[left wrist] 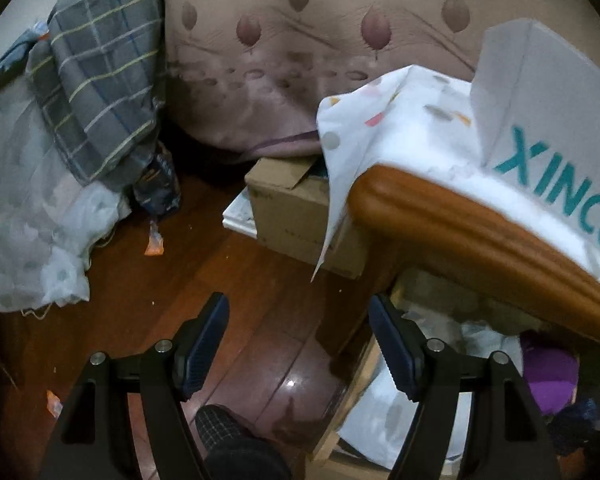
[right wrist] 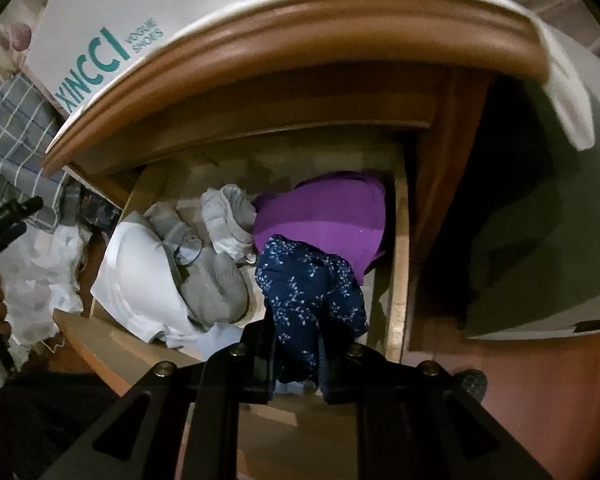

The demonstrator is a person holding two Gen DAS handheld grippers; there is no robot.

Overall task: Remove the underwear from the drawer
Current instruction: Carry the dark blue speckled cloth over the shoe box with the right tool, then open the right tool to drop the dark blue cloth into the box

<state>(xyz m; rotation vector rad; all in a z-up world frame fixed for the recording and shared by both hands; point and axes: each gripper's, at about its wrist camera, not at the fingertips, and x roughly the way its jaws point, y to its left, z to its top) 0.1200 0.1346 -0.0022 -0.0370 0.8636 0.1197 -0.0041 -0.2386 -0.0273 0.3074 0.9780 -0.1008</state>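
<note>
1. Looking down the right gripper (right wrist: 298, 360), we see its two fingers clenched on dark blue underwear with little white leaves (right wrist: 312, 292).
2. That underwear sits in the lower middle of the right wrist picture, over the front part of the open wooden drawer (right wrist: 400, 248).
3. In the drawer we also see a purple cloth (right wrist: 328, 216) just behind the blue underwear, touching it.
4. To the left of the purple cloth lie grey and white clothes (right wrist: 216, 280) and a white folded piece (right wrist: 136, 276).
5. Above the drawer, the wooden top edge of the cabinet (right wrist: 300, 36) curves across the picture, and a white shoe box with green letters (right wrist: 100, 28) sits on it at the upper left.
6. In the left wrist picture, we see the left gripper (left wrist: 300, 344) at the bottom with its fingers apart and nothing between them, over the dark wooden floor (left wrist: 228, 280).
7. The drawer shows at the lower right of that picture, with a bit of purple in it.
8. A cardboard box (left wrist: 296, 208) stands on the floor in the middle, and a grey checked cloth (left wrist: 104, 72) hangs at the upper left.
</note>
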